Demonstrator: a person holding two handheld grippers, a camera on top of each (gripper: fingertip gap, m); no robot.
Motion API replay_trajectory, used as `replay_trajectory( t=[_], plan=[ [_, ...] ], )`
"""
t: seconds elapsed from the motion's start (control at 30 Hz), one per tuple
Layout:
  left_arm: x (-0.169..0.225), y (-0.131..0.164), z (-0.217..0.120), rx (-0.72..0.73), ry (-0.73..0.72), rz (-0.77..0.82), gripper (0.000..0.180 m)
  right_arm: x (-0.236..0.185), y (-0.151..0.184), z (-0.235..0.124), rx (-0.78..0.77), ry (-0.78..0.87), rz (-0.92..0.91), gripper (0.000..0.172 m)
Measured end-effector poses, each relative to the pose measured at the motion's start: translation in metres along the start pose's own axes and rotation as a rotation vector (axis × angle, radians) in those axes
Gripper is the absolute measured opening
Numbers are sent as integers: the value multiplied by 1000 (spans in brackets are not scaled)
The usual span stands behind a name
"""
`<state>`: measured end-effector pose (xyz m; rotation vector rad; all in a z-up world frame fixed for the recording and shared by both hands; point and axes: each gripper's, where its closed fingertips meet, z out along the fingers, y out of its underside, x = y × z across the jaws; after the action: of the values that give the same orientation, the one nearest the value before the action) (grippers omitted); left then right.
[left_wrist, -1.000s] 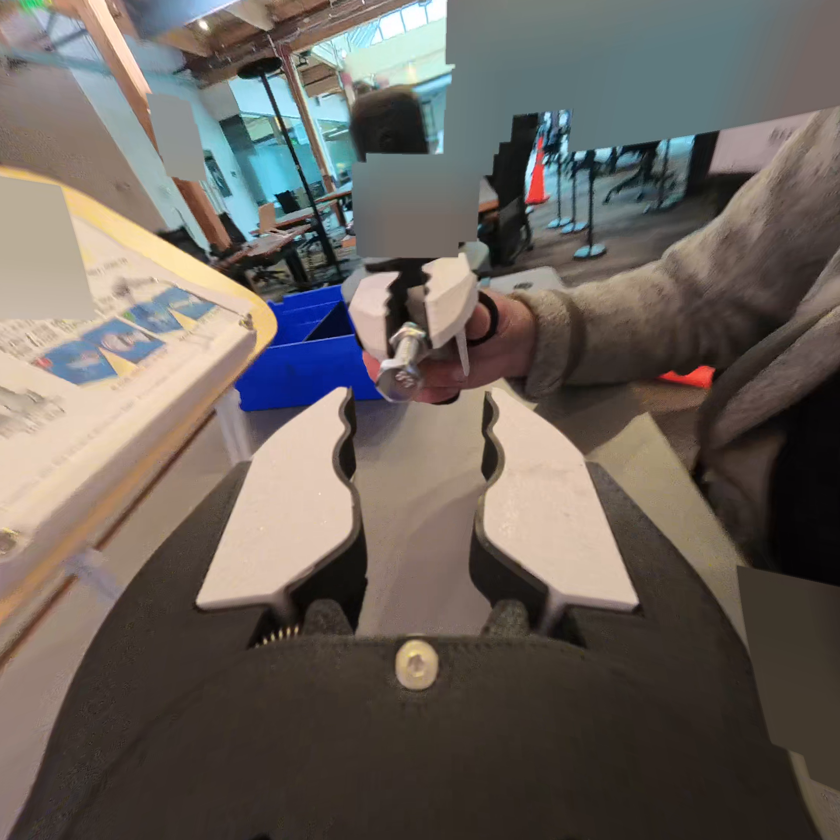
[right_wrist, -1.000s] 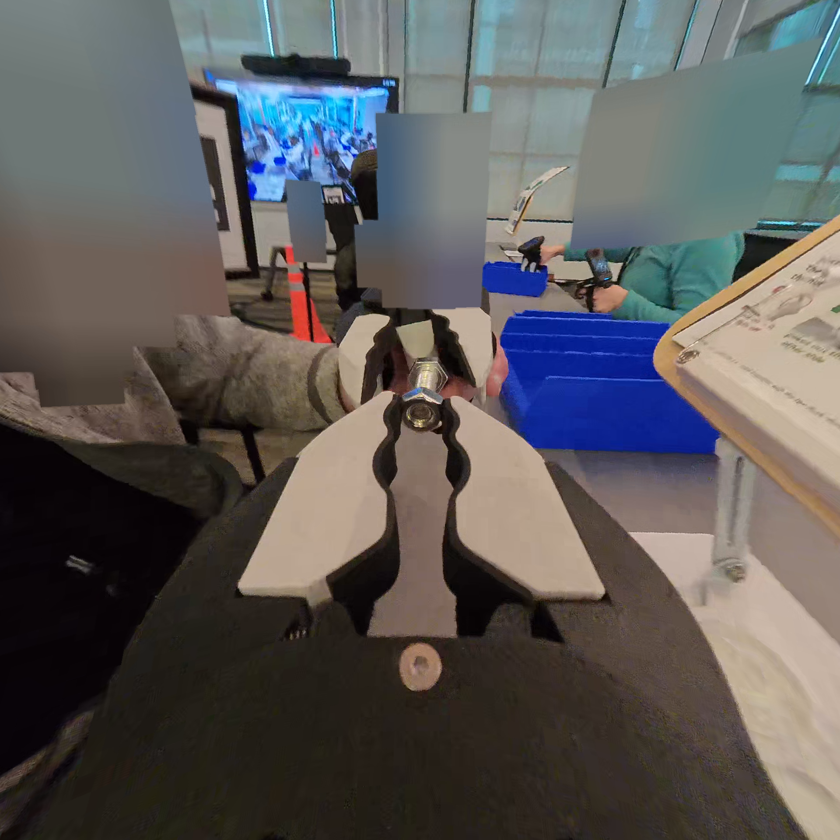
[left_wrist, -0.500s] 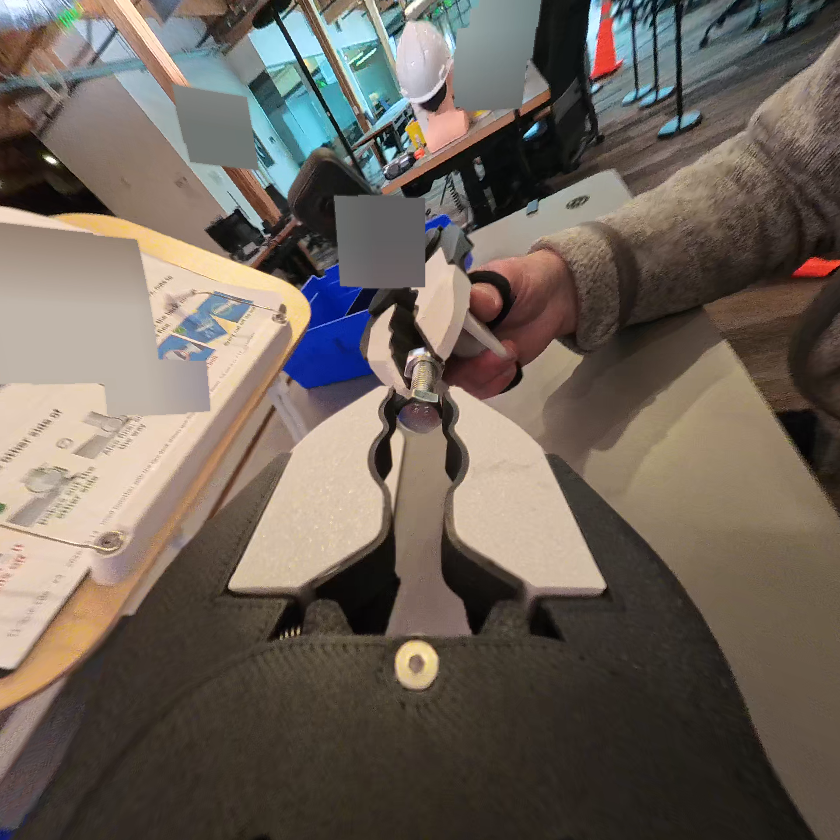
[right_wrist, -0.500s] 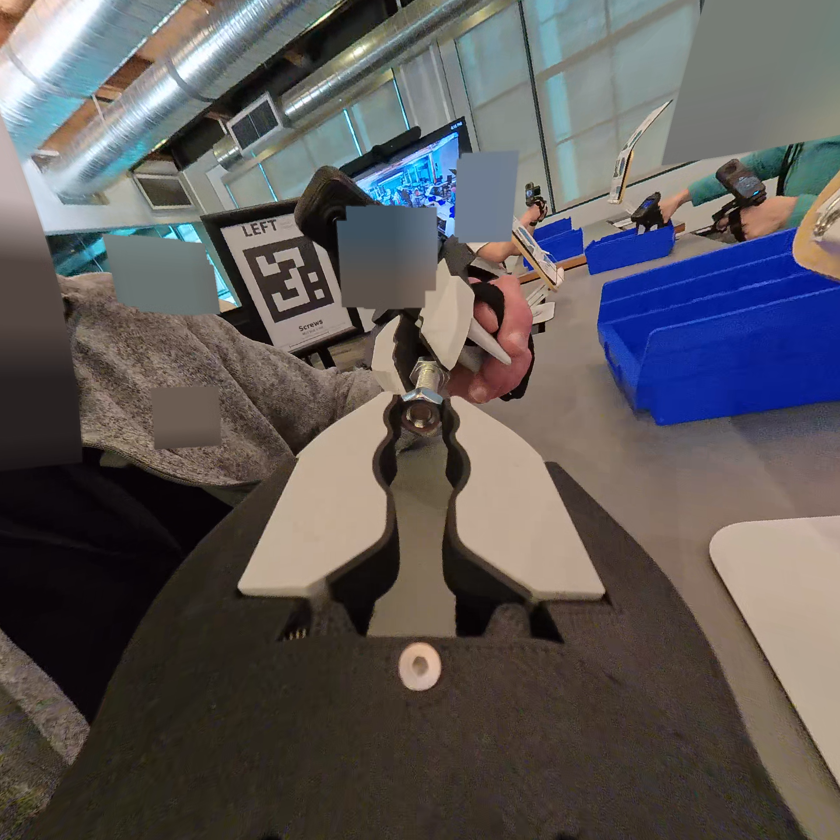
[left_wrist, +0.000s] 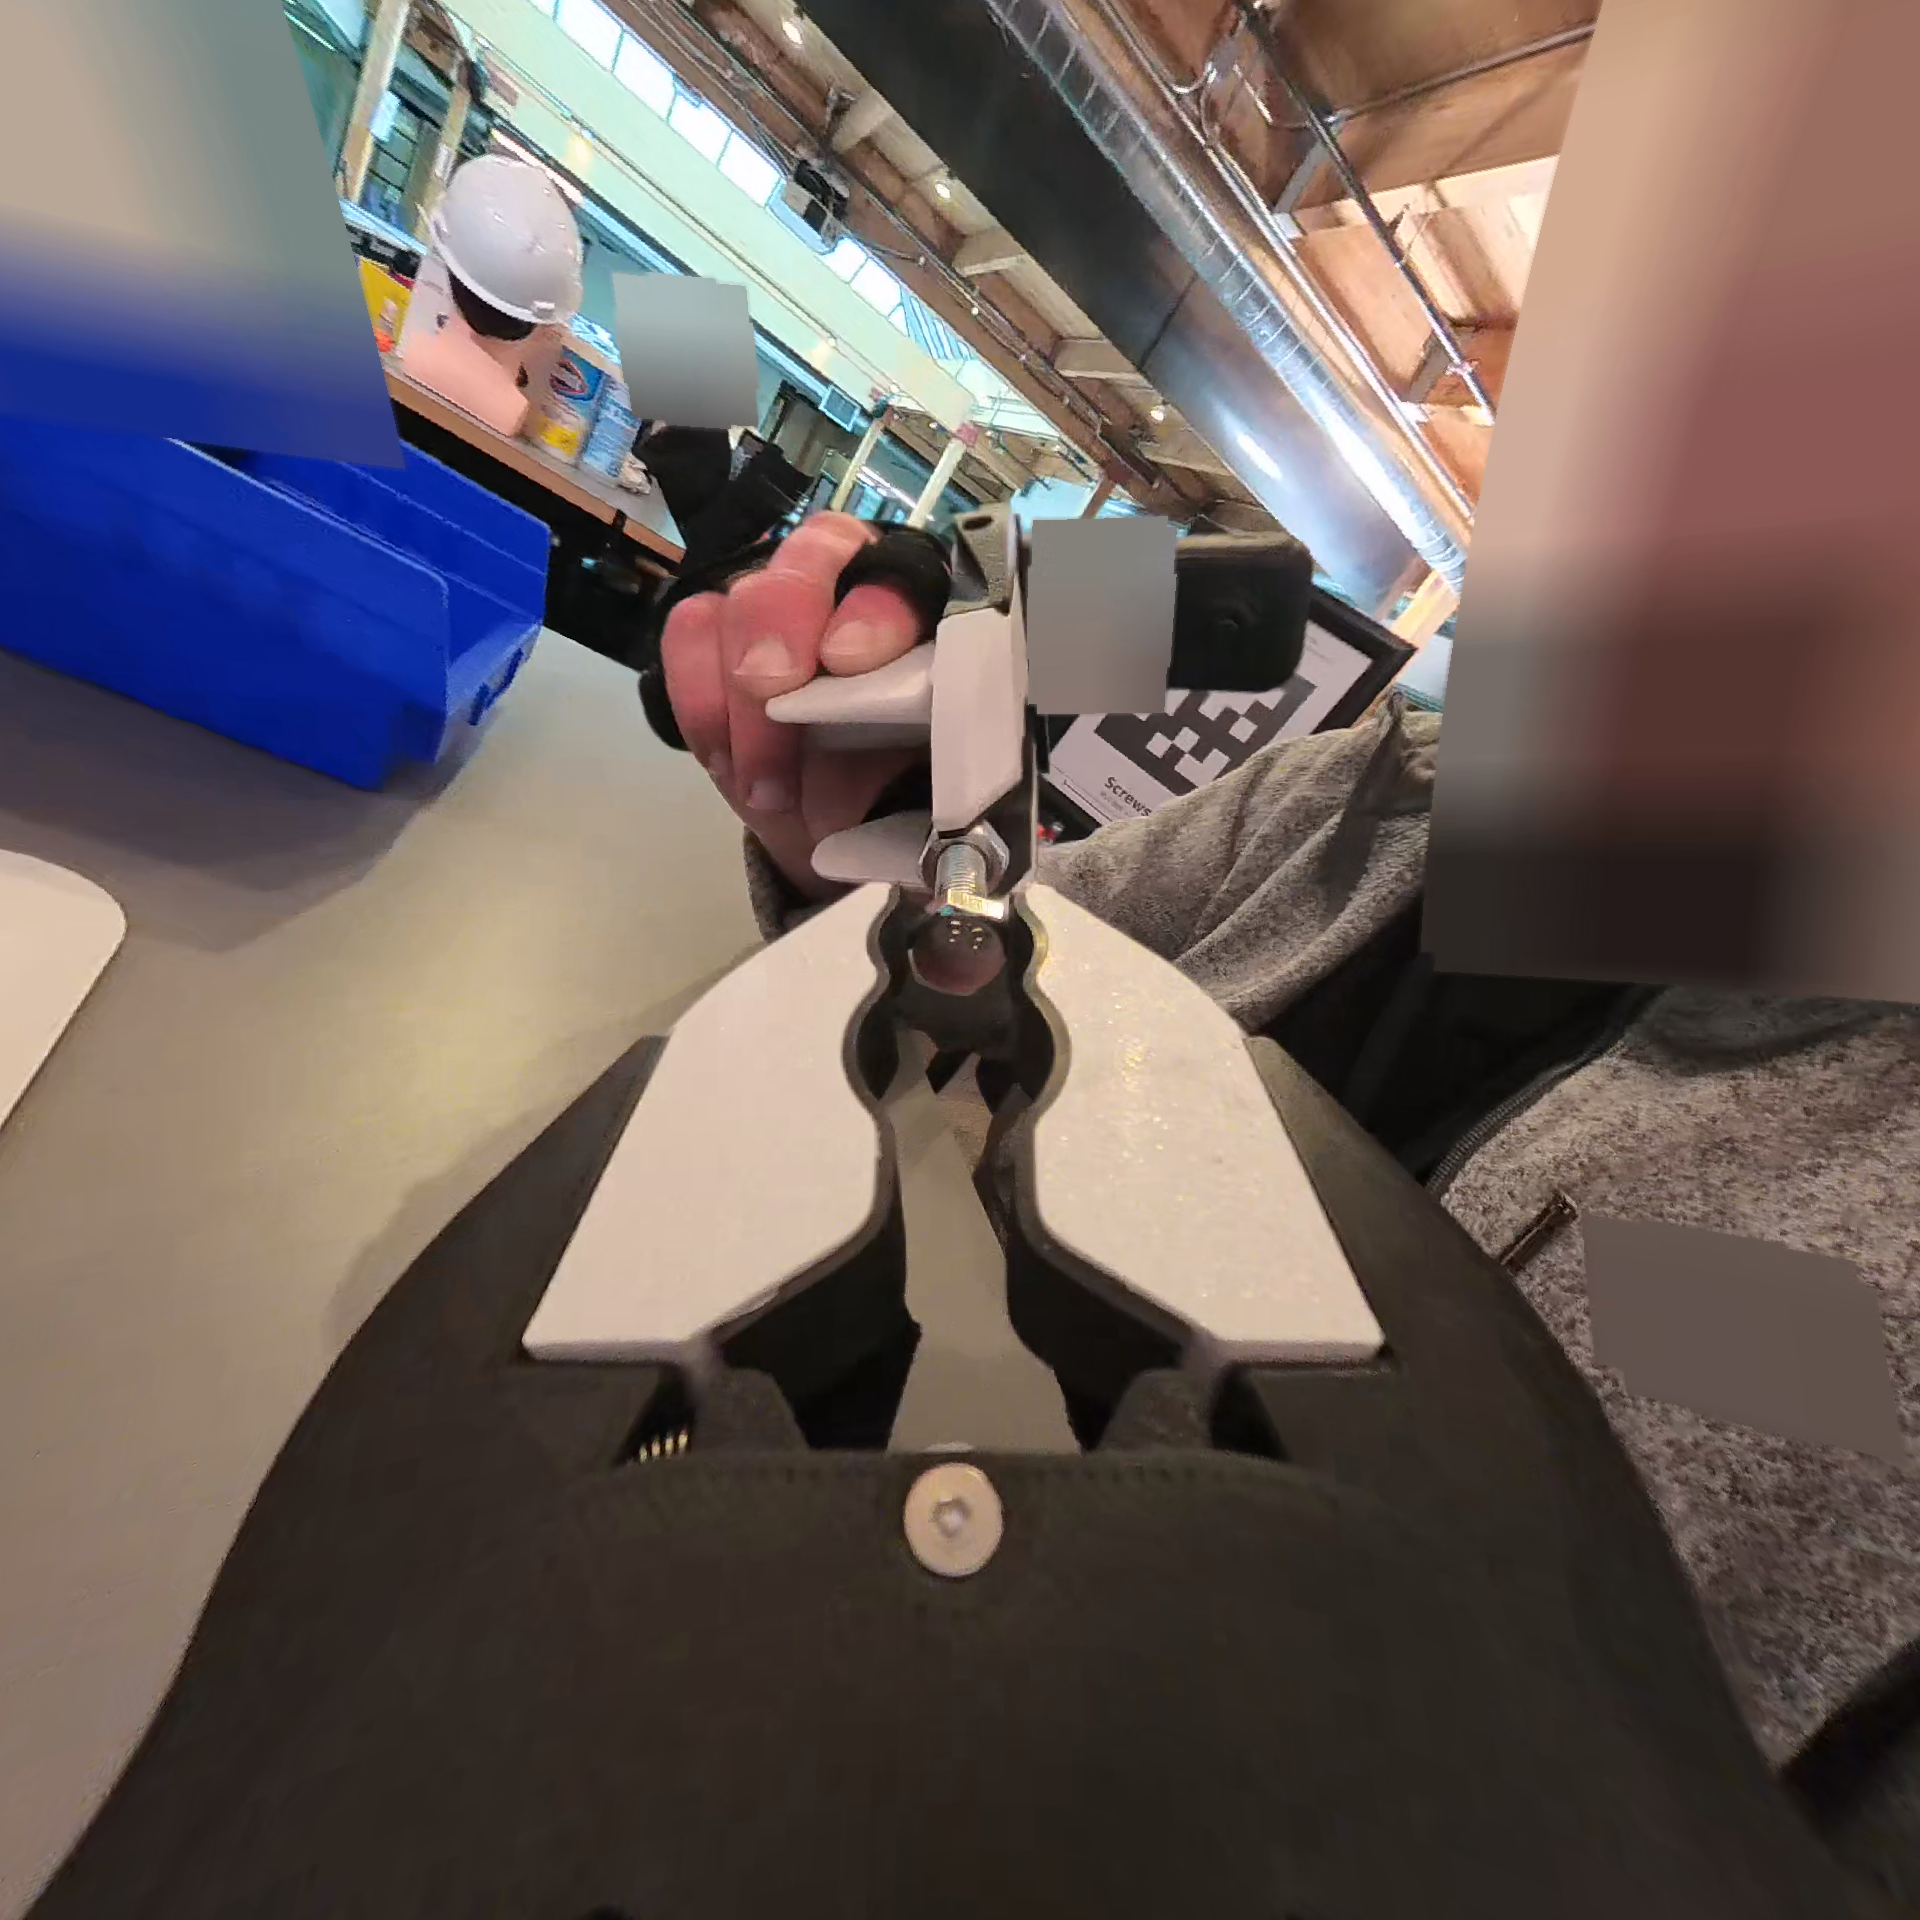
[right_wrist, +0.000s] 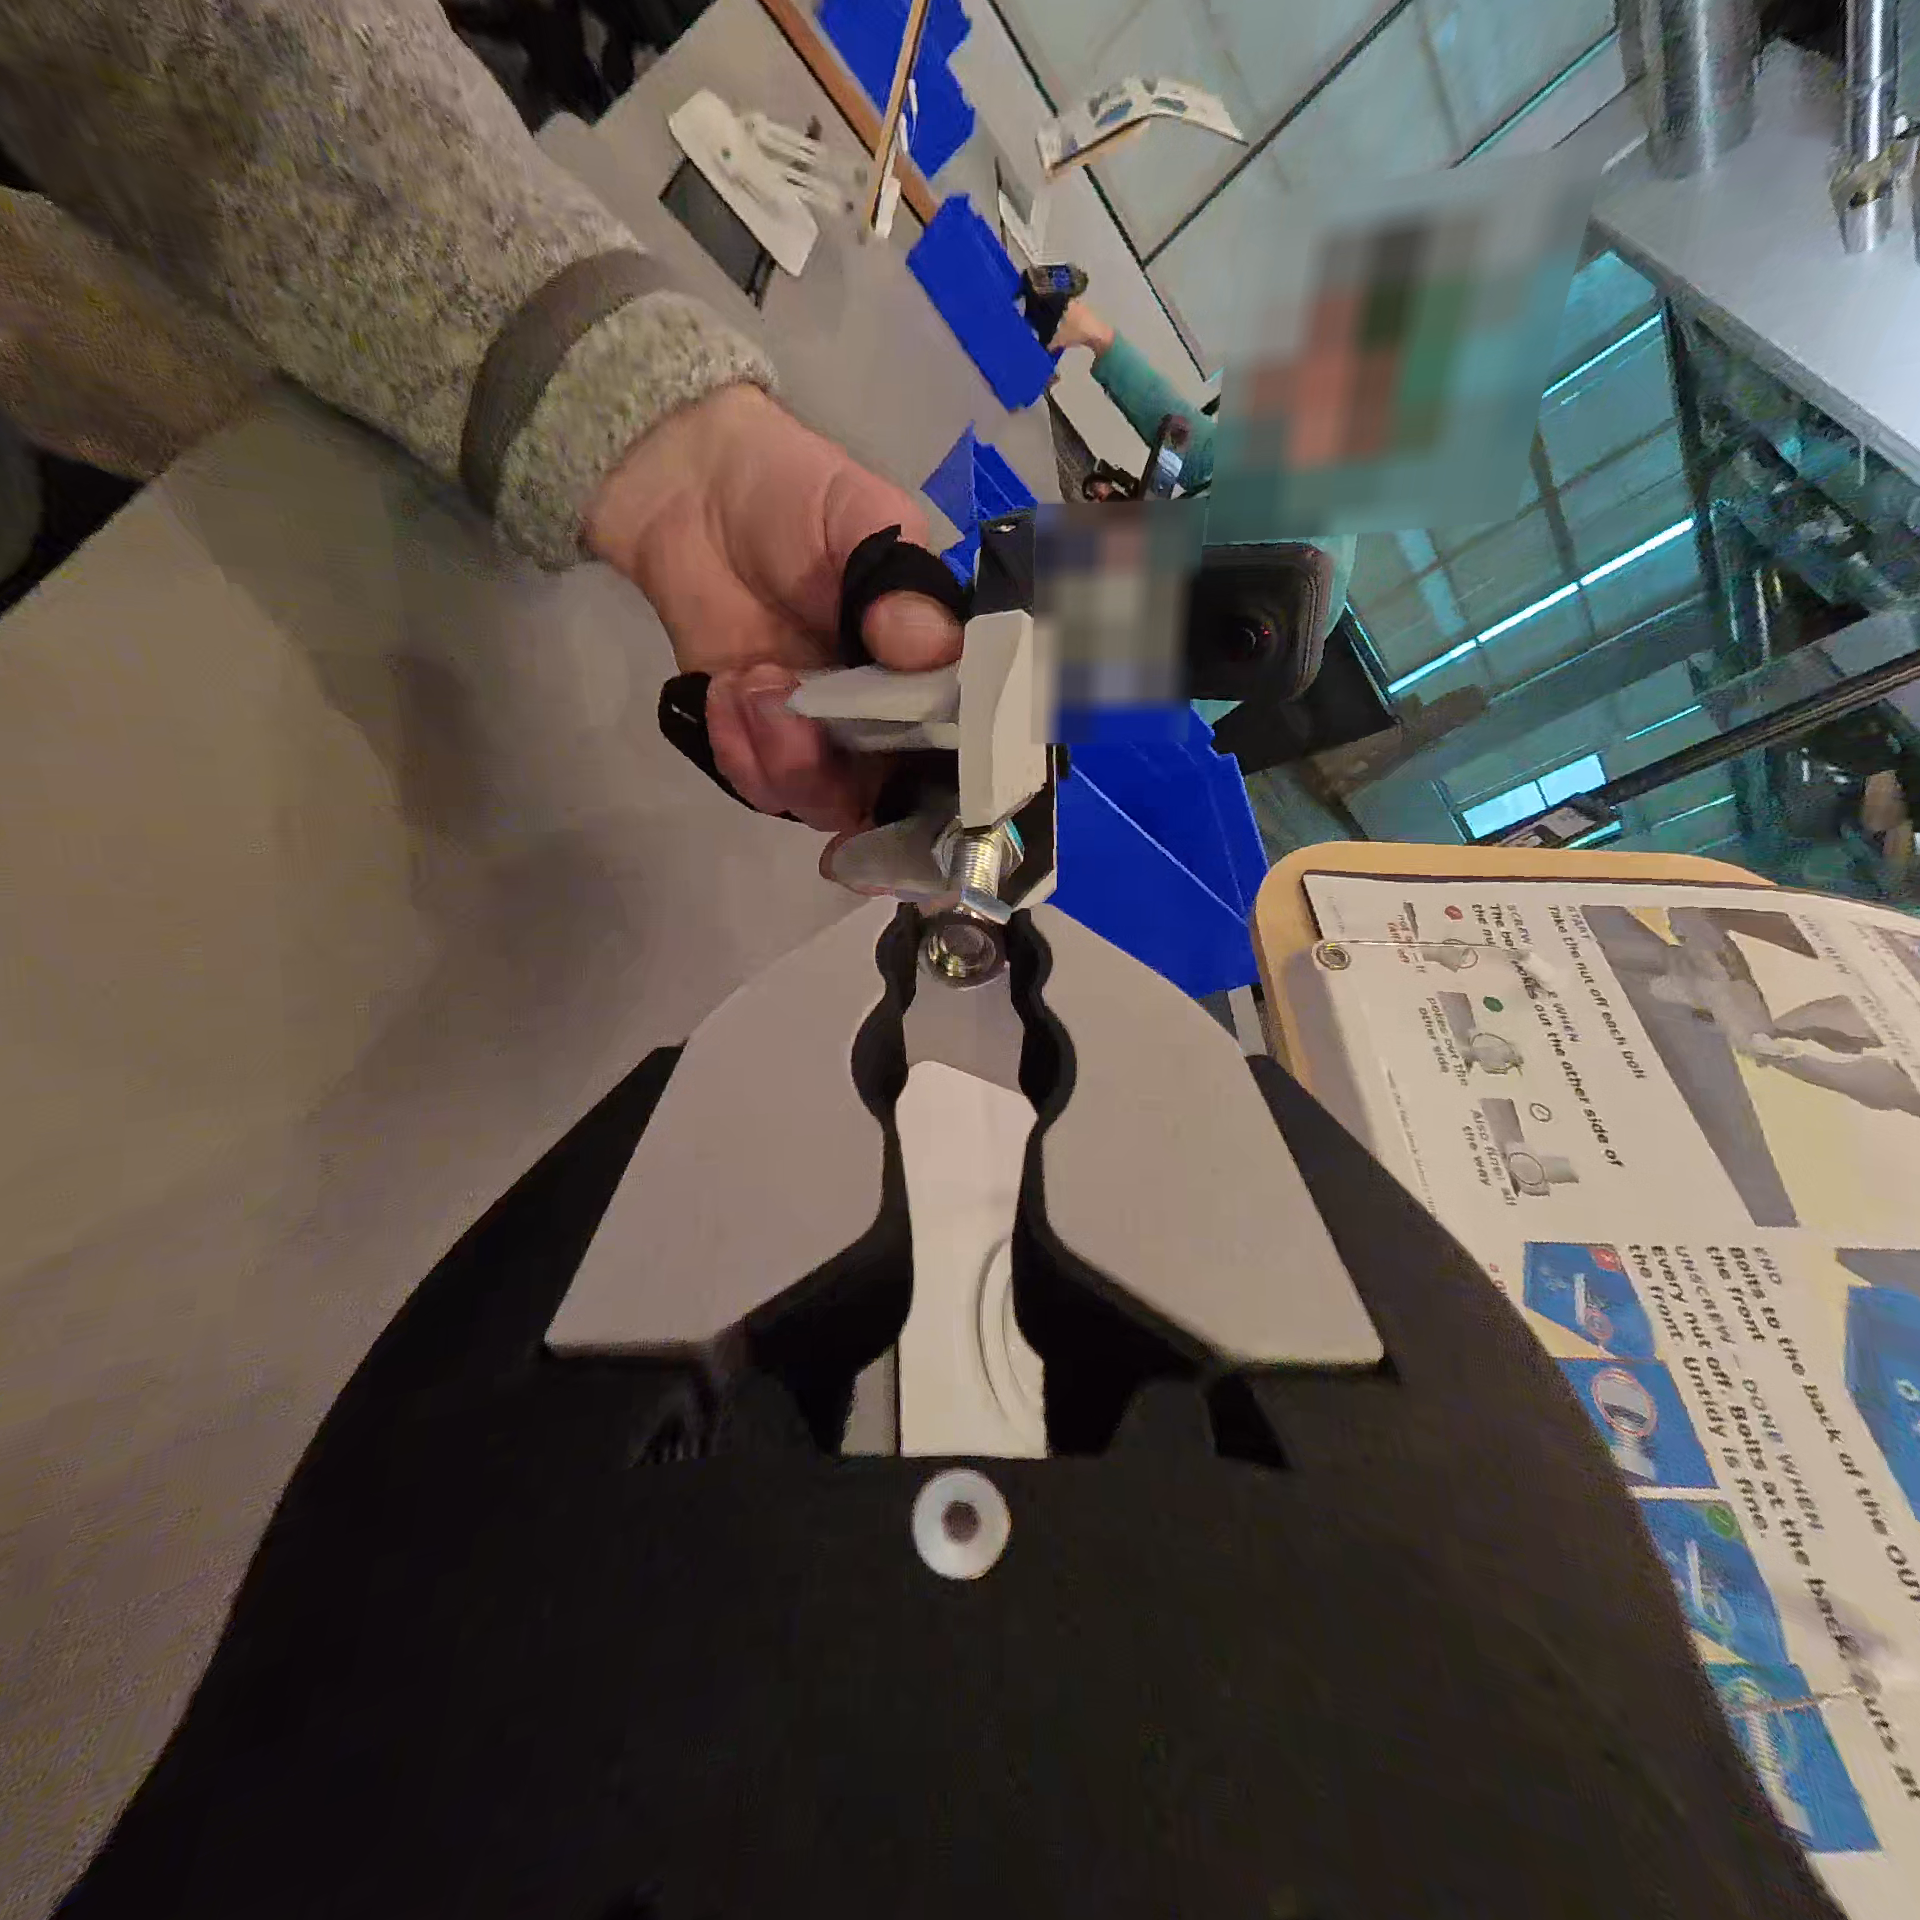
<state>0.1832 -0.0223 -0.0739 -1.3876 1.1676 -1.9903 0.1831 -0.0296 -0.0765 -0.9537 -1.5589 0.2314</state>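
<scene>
A silver bolt (left_wrist: 961, 878) with a nut on it hangs in the air between my two grippers. My left gripper (left_wrist: 956, 920) is shut on the bolt's hex head (left_wrist: 956, 951). The threaded shaft runs away from it to my right gripper (left_wrist: 971, 836), held by a hand (left_wrist: 758, 675) just beyond. In the right wrist view my right gripper (right_wrist: 961, 925) is shut on the hex nut (right_wrist: 961, 951), and the bolt's end shows in the nut's middle. The shaft (right_wrist: 977, 868) runs on to my left gripper (right_wrist: 987, 831), which faces it.
Blue bins stand on the grey table (left_wrist: 364, 1039) to the left (left_wrist: 260, 603) and behind the grippers (right_wrist: 1153, 862). A wood-edged instruction board (right_wrist: 1610, 1143) is at the right. A white pad's corner (left_wrist: 42, 966) lies at the left edge. A grey sleeve (left_wrist: 1299, 852) is close by.
My left gripper came up to the bolt and shut on its head. The right gripper has kept its grip on the nut. Both grippers have since rolled, so both views are tilted.
</scene>
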Motion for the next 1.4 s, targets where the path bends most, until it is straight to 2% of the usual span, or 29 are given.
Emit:
replay_trajectory(
  t=[0.23, 0.33, 0.43, 0.57, 0.63, 0.83, 1.0, 1.13, 1.23, 1.3, 1.4],
  plan=[
    [0, -3, 0, 9, -10, 60, 18, 4, -2, -1, 64, -22, 130, 18],
    [-5, 0, 2, -23, -68, 134, 38, 12, 3, -3, 103, -33, 266, 18],
    [-7, -5, 3, -17, -145, 274, 45, 25, 10, -6, 177, -65, 495, 18],
    [-13, -11, 0, -74, -354, 559, 46, 38, 16, -13, 357, -203, 878, 17],
    [-14, -14, 0, -108, -437, 667, 45, 38, 20, -11, 393, -264, 995, 17],
    [-22, -13, -3, -195, -586, 848, 40, 25, 12, -4, 451, -444, 1163, 17],
    [-18, -8, 1, -256, -612, 976, 19, 22, 11, -2, 505, -527, 1279, 17],
    [-17, -7, 1, -253, -593, 952, 18, 21, 9, -2, 498, -533, 1278, 17],
    [-18, -7, 0, -232, -570, 857, 18, 22, 11, -1, 480, -493, 1237, 17],
    [-15, -9, 1, -185, -517, 754, 18, 22, 9, -2, 464, -440, 1143, 17],
    [-8, -10, 2, -88, -356, 510, 18, 21, 5, -2, 372, -294, 867, 18]
  ],
)
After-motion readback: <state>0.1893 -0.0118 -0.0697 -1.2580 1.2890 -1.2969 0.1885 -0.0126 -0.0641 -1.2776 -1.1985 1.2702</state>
